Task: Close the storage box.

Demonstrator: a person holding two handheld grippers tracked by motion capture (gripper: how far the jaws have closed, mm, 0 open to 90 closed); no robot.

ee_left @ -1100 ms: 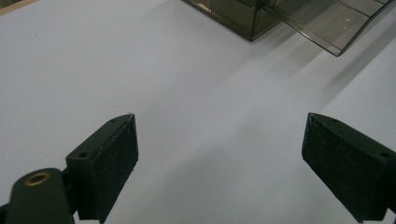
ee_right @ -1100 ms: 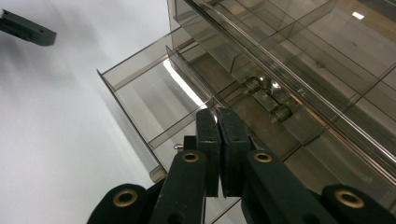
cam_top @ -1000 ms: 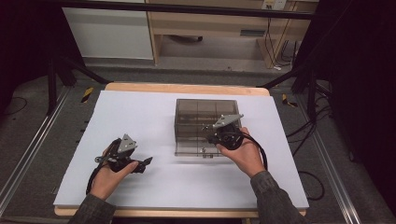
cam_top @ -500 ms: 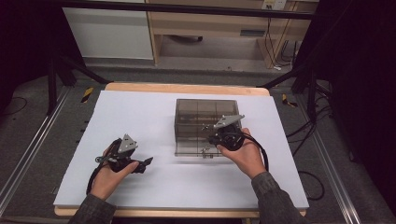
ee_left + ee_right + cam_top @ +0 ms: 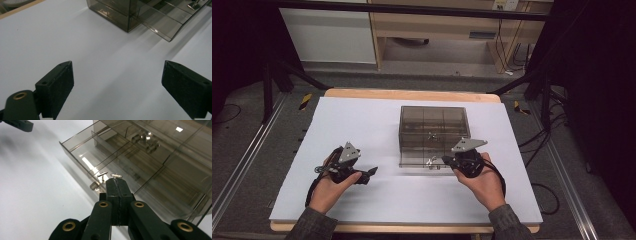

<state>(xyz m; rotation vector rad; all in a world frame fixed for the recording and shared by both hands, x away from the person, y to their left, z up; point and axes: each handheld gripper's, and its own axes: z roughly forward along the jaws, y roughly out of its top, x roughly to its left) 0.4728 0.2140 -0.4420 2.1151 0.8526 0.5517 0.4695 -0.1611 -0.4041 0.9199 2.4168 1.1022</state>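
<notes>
A smoky clear plastic drawer box (image 5: 434, 120) stands mid-table, its low drawer (image 5: 82, 152) pulled out toward me. My right gripper (image 5: 446, 160) is at the drawer's front right corner. Its jaws have just been closing and are pressed together (image 5: 117, 180) with a small silver metal piece (image 5: 116, 175) pinched at their tips. Whether that piece is loose or part of the drawer, I cannot tell. More silver bits (image 5: 102, 173) sit by the drawer's front wall. My left gripper (image 5: 368, 173) rests on the white mat, open (image 5: 118, 65), nothing between its pads.
A white mat (image 5: 362, 120) covers the wooden table. Small shiny parts (image 5: 146, 138) lie in an upper compartment of the box. Black cables trail from both grippers. Shelving and floor cables lie beyond the far edge.
My right hand and gripper have drawn back from over the box toward me and to the right, to the drawer's front edge. The left hand has kept still.
</notes>
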